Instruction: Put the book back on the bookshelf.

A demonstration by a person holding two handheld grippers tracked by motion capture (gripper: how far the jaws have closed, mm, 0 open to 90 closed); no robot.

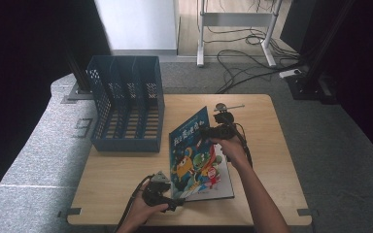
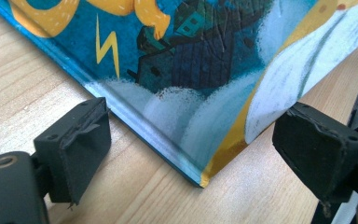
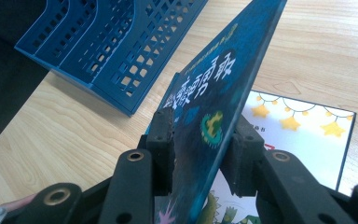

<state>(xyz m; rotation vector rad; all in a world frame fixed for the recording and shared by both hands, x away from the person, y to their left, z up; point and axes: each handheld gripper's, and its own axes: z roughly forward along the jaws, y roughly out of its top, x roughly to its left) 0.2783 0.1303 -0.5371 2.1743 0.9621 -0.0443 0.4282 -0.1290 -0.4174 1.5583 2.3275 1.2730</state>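
Two grippers work one picture book (image 1: 199, 155) on the desk (image 1: 272, 145). High view: the book lies near the front edge, cover raised by the right gripper (image 1: 217, 130); a blue file rack (image 1: 126, 104) stands just beside it, left. Left gripper view: the left gripper (image 2: 191, 140), fingers spread, straddles the book's corner without touching. Right gripper view: fingers (image 3: 161, 140) flank the tilted cover; contact cannot be told.

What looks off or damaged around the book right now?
The pad on the left tool is torn, its rubber facing peeling at the edge. The book sits askew: its blue cover is tilted up between the right tool's pads, over another book lying flat. Nothing is spilled.
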